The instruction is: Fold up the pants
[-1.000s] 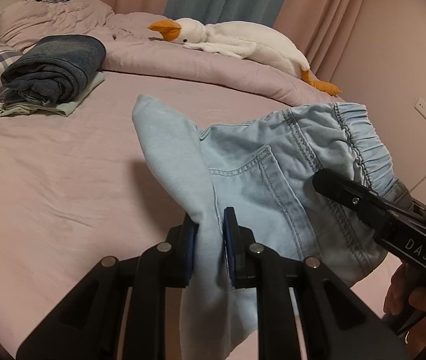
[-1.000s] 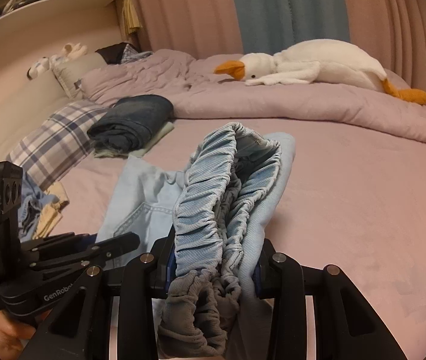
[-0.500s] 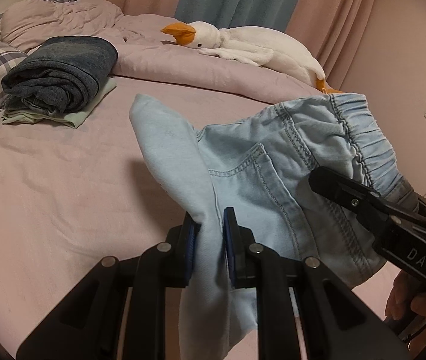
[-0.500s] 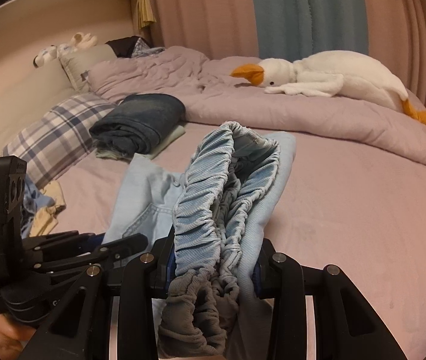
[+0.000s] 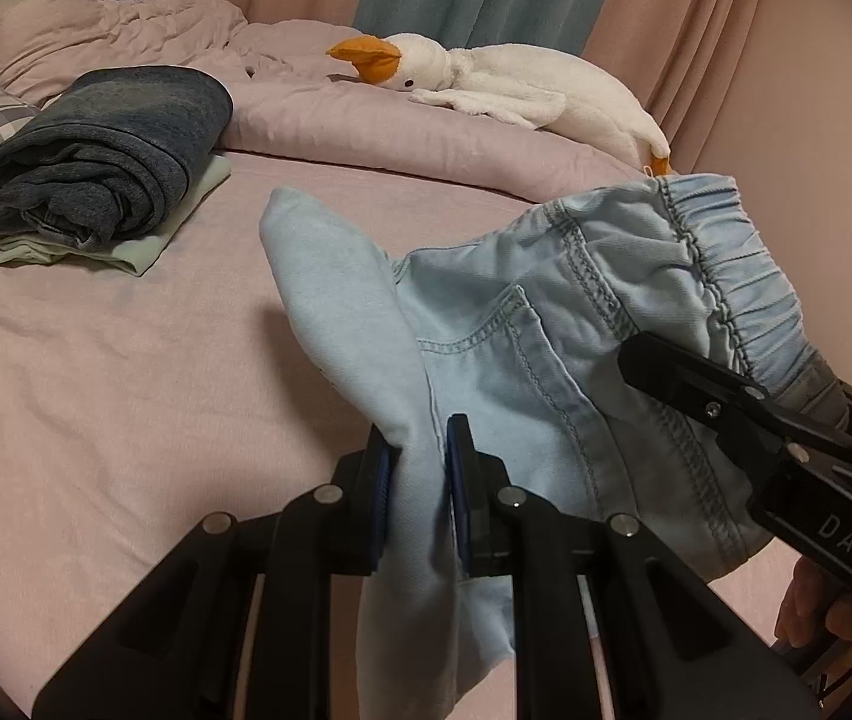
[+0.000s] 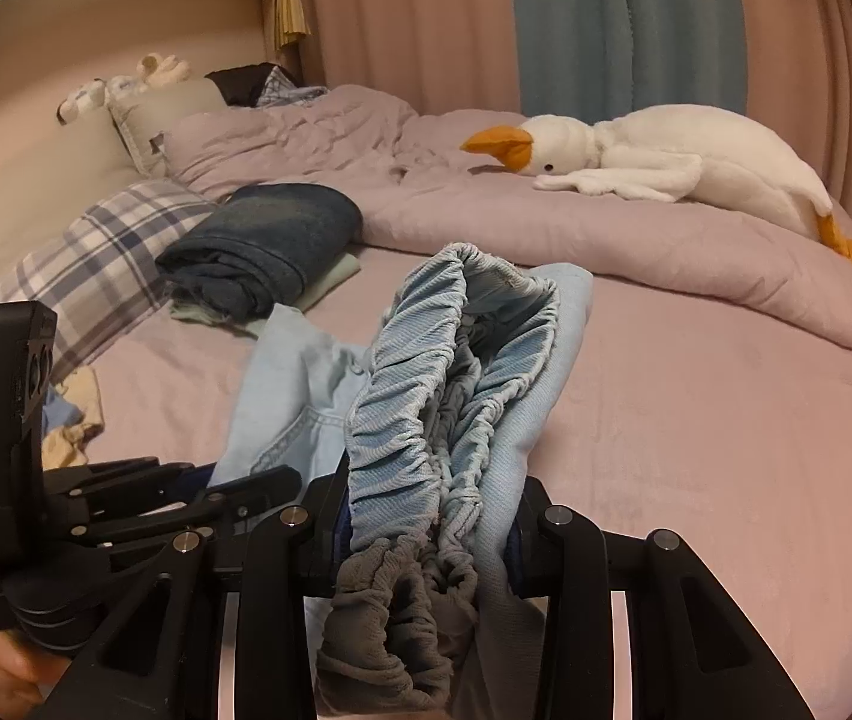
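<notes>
Two tongs [image 5: 418,480] [image 6: 429,516], one pants [image 5: 534,324], one goose [image 5: 486,84]

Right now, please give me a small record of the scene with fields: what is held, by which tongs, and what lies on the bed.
held item: light blue pants, lifted above the bed
left tongs: shut on a fold of the pants fabric
right tongs: shut on the bunched elastic waistband
bed: pink sheet
on bed, far left: folded dark jeans stacked on a pale green garment
on bed, back: white goose plush on the duvet
fold state: not yet folded flat
</notes>
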Tool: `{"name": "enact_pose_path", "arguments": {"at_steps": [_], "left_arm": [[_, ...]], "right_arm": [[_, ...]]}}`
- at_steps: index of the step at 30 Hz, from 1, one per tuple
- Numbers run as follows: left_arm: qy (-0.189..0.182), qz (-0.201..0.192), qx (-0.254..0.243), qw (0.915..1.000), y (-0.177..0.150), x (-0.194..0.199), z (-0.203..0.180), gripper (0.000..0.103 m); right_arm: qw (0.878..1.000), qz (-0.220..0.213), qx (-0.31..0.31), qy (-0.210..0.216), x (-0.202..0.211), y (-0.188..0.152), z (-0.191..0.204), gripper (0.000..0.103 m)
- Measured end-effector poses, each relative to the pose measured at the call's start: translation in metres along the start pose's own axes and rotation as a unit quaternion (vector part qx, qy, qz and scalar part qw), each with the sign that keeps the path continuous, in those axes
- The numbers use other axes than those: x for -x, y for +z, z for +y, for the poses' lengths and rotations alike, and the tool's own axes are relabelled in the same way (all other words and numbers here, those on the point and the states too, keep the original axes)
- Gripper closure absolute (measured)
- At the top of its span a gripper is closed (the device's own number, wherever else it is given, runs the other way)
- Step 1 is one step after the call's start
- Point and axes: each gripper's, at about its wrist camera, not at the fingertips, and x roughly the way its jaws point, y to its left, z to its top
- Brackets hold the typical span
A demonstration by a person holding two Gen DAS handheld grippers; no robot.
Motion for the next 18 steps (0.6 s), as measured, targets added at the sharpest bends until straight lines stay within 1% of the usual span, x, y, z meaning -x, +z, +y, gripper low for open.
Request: {"name": "enact_pose_path", "arguments": {"at_steps": [18], "left_arm": [[0.005,0.017,0.001,0.9998,0.006,-0.027,0.003,0.088]], "right_arm": [[1.000,0.016,-0.008,0.003,-0.021,0.004,-0.008,0.064]]}}
